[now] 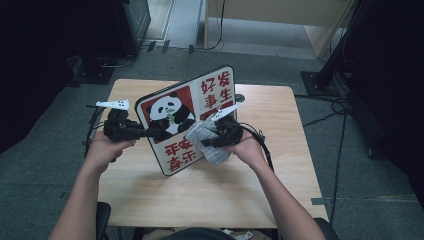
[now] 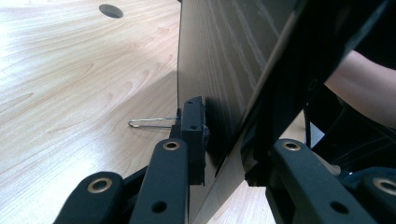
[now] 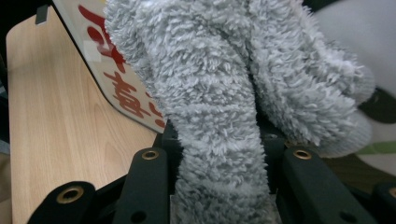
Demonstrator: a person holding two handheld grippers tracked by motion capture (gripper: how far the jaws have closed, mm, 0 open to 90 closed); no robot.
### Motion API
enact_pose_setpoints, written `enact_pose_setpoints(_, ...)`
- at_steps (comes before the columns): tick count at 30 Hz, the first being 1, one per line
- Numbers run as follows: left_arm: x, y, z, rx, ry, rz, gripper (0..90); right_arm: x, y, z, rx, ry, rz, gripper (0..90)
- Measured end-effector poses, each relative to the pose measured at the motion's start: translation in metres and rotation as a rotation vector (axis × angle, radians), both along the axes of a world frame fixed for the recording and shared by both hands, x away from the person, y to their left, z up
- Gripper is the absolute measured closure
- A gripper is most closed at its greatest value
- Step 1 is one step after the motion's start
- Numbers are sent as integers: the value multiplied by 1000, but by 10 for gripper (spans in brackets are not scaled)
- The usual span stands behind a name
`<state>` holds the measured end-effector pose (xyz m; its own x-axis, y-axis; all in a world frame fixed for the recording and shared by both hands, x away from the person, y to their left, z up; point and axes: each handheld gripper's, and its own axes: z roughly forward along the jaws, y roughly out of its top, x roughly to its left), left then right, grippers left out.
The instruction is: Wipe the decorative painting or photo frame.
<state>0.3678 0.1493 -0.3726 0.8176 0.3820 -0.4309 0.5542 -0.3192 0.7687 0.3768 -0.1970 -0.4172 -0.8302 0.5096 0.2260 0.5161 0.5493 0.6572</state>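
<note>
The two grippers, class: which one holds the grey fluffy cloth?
The right gripper holds the cloth, against the panda board. The left gripper clamps the board's edge instead.

The panda board (image 1: 186, 120) stands tilted on edge at the middle of the table (image 1: 280, 165) and blocks any straight path across it. In front of the board, towards the person, bare tabletop lies open. To the right of the board, more wood is free. Left of the board the left gripper (image 1: 150, 133) clamps its edge; against its face the right gripper (image 1: 207, 141) presses a grey cloth (image 1: 209, 145).
</note>
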Motion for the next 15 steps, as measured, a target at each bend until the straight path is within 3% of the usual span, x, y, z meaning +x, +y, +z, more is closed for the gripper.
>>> enact_pose_setpoints(15,0,0,0,-4,1,2,751,-6,-1,-28,-11,49,-4,653)
